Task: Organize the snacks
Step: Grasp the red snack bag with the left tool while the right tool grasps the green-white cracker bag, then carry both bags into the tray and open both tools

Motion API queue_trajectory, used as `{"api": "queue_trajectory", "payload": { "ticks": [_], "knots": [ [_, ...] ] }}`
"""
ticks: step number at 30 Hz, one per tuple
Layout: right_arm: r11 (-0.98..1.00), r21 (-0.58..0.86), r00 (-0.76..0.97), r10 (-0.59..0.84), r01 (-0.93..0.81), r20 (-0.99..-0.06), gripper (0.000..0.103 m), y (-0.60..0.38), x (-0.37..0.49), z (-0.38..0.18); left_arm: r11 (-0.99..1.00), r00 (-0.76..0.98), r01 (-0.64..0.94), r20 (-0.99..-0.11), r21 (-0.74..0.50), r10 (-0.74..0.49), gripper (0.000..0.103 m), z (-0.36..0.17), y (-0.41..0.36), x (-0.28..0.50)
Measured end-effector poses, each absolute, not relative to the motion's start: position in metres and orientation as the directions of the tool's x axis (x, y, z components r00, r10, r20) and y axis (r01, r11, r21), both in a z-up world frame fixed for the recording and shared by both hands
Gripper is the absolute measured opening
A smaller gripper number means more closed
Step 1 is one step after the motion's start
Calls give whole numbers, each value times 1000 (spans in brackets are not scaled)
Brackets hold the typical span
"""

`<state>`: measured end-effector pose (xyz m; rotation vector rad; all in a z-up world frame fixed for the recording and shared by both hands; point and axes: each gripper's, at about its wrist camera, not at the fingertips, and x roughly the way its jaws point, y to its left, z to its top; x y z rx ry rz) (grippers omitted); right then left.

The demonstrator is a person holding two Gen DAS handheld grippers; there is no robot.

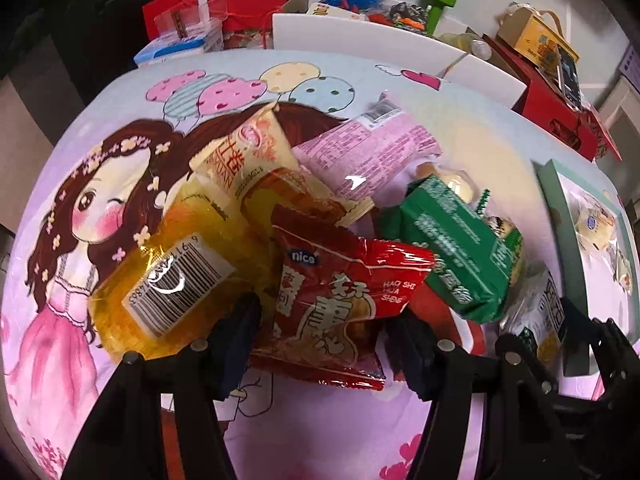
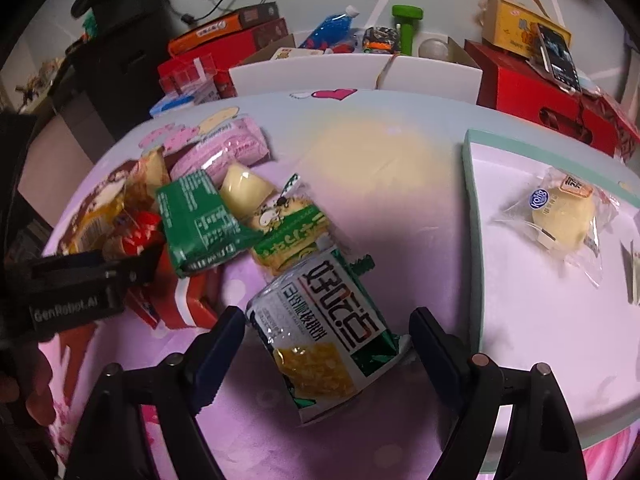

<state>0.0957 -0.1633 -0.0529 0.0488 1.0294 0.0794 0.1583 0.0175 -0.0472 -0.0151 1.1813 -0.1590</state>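
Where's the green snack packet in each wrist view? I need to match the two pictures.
Left wrist: green packet right of centre, beside the red packet.
Right wrist: green packet left of centre, behind the white-and-green packet.
Shared landmark: mint-rimmed tray, at the right in both.

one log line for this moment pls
left hand-held gripper: shut on red snack packet | right hand-held gripper: open around white and green packet | tray: one wrapped bun
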Motion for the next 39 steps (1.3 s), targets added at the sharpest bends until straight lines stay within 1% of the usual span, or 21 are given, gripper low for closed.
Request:
{"api": "queue_trajectory", "payload": {
  "ticks": [5, 7, 8, 13, 16, 30, 34, 39],
  "knots": [
    [998, 13, 503, 45, -67, -863, 85, -156, 94, -58, 989, 370, 114, -919, -97, -133, 64, -47, 18, 158],
    [998, -20, 504, 16, -66, -863, 76, -155, 93, -59, 989, 370, 120, -920, -90, -129, 64, -46, 18, 158],
    [997, -21, 506, 16, -68, -862, 76, -155, 92, -58, 989, 370, 121, -920, -89, -128, 64, -46, 18, 157],
    [999, 1, 518, 28, -53, -855, 63, -160, 92, -53, 990, 369, 119, -922, -80, -119, 63, -43, 19, 157],
    [999, 16, 527, 40, -50, -849, 59, -162, 91, -48, 989, 376, 120, -918, -82, -121, 62, -39, 21, 155],
    [997, 67, 600, 81, -46, -796, 58, -168, 76, -4, 987, 479, 150, -869, -63, -128, 62, 3, 21, 141],
    [997, 76, 606, 73, -20, -792, 58, -175, 73, 4, 985, 518, 163, -845, -50, -129, 62, 18, 17, 135],
    [998, 52, 622, 26, 23, -783, 58, -190, 69, 13, 979, 557, 199, -816, -49, -154, 62, 35, 3, 128]
  ]
}}
